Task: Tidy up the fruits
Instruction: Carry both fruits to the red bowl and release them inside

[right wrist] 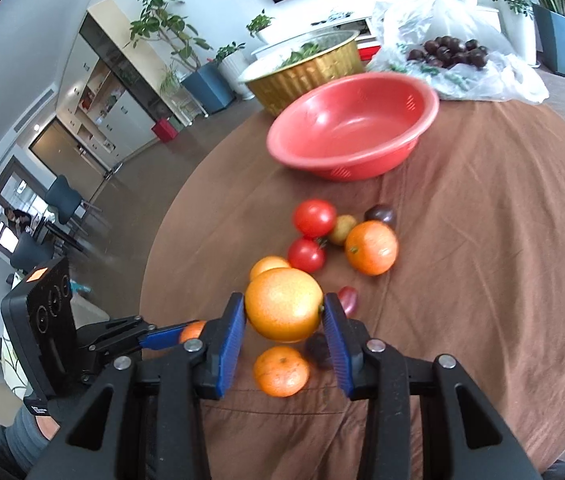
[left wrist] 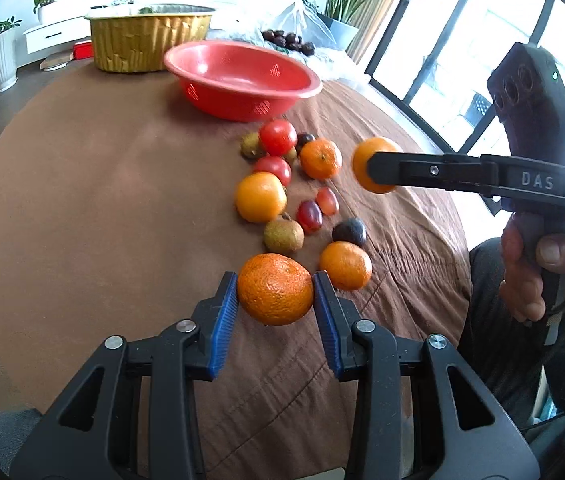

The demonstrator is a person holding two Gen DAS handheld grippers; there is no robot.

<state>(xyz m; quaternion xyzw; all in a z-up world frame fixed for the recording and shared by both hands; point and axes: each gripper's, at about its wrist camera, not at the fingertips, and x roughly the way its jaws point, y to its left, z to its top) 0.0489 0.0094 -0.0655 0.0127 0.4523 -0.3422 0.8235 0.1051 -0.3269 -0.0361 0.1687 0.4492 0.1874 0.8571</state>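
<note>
My left gripper is shut on a rough-skinned mandarin, held just above the brown tablecloth. To its right, my right gripper is shut on a smooth orange and hangs in the air. In the right wrist view that orange sits between the blue pads of the right gripper. An empty red bowl stands behind a loose cluster of fruit: tomatoes, oranges, mandarins, red grapes, a dark plum.
A gold foil pan and a plastic bag of dark fruits stand behind the bowl. A hand grips the right tool. The round table's edge curves close on the left, with floor and chairs beyond.
</note>
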